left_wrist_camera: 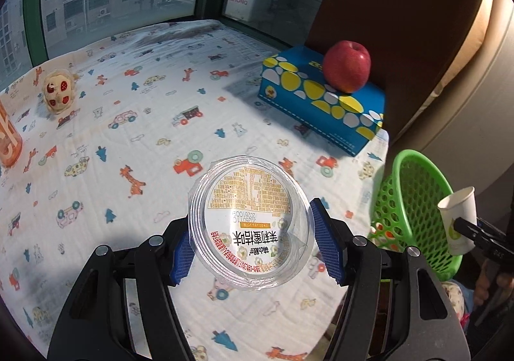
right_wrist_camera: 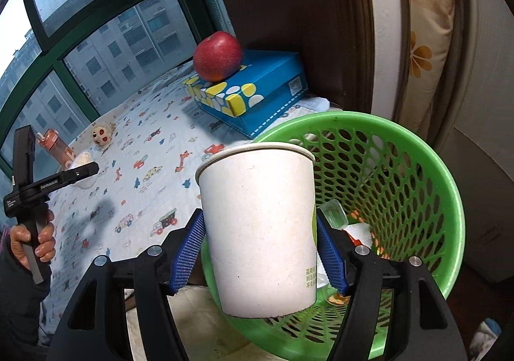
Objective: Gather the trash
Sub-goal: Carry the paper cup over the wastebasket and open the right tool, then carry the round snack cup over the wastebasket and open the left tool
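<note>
My left gripper (left_wrist_camera: 253, 242) is shut on a clear round plastic tub (left_wrist_camera: 250, 216) with a printed label, its blue pads (left_wrist_camera: 181, 248) pressing both sides above the patterned tablecloth (left_wrist_camera: 128, 97). My right gripper (right_wrist_camera: 260, 255) is shut on a white paper cup (right_wrist_camera: 257, 200), held upright over the near rim of a green mesh basket (right_wrist_camera: 353, 118). The basket holds some scraps and a small clear cup (right_wrist_camera: 334, 213). In the left wrist view the basket (left_wrist_camera: 414, 200) stands off the table's right edge, with the paper cup (left_wrist_camera: 457, 219) beside it.
A red apple (left_wrist_camera: 347, 67) rests on a blue spotted tissue box (left_wrist_camera: 321, 101) at the far right of the table. A small plush toy (left_wrist_camera: 57, 91) and an orange bottle (left_wrist_camera: 8, 142) sit at the left. Windows run behind; a curtain (right_wrist_camera: 424, 39) hangs right of the basket.
</note>
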Demonstrator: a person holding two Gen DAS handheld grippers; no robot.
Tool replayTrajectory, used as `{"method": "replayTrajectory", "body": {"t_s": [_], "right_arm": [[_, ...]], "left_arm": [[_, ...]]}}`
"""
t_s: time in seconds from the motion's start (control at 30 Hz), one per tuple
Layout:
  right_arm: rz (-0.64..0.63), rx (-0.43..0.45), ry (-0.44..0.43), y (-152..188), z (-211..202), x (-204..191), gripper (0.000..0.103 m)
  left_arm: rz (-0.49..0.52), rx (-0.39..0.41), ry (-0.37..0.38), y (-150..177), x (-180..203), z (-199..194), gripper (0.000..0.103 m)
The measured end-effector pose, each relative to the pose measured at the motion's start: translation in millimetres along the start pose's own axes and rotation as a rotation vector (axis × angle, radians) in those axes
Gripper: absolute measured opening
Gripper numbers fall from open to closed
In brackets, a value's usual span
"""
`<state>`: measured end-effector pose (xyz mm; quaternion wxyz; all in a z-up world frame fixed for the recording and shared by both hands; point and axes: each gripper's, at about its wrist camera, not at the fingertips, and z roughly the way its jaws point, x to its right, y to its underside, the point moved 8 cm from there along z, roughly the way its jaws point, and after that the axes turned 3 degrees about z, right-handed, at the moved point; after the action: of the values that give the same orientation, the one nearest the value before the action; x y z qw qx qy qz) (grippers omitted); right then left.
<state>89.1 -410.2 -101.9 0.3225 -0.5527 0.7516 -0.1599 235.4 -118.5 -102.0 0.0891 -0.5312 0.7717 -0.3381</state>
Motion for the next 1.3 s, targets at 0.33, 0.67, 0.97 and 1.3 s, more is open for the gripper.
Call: {"method": "replayTrajectory", "body": {"t_s": [0.33, 0.67, 0.97, 1.3], "right_arm": [[0.038, 0.025, 0.103, -1, -12, 51, 0.065], [0.065, 0.033, 0.169, -1, -10, 80, 0.070], [0.077, 0.047, 0.175, 3, -19, 89, 0.076], [0.087, 0.083, 0.154, 4, -41, 90, 0.078]], "left_arm": [[0.058, 0.009, 0.050, -3, 51, -6, 0.064], [0.089, 0.008, 0.095, -7, 86, -7, 0.064], [0.135, -0.014, 0.139, -4, 125, 4, 0.064], [0.204, -0.033, 0.190, -1, 175, 14, 0.064]]}}
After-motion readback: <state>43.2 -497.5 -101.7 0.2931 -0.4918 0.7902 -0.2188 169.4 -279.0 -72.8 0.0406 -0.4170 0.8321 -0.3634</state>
